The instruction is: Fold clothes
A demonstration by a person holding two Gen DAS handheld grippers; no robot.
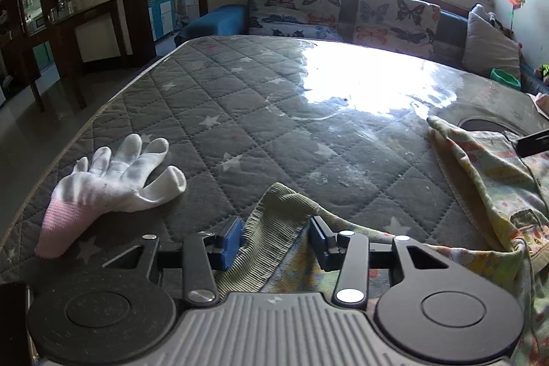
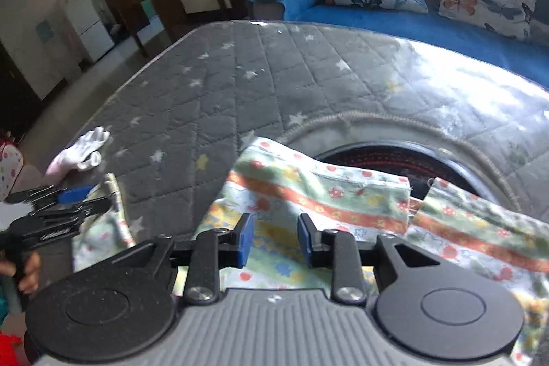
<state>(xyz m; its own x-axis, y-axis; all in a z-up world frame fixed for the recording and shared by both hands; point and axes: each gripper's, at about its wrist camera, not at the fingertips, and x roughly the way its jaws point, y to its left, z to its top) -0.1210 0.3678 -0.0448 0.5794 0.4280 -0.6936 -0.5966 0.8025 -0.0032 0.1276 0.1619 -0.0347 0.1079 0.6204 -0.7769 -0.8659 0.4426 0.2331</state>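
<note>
On the quilted table, the floral garment lies rumpled, its ribbed cuff loose between the left gripper's parted fingers while the right gripper hovers narrowly agape, empty; next, likely clamp and spread.

Surface: a table under a grey quilted cover with white stars, a clear glossy sheet over it catching window glare. White glove with pink cuff lies near the left edge. Patterned garment is spread at the near right, partly over a round dark opening in the cover.
</note>
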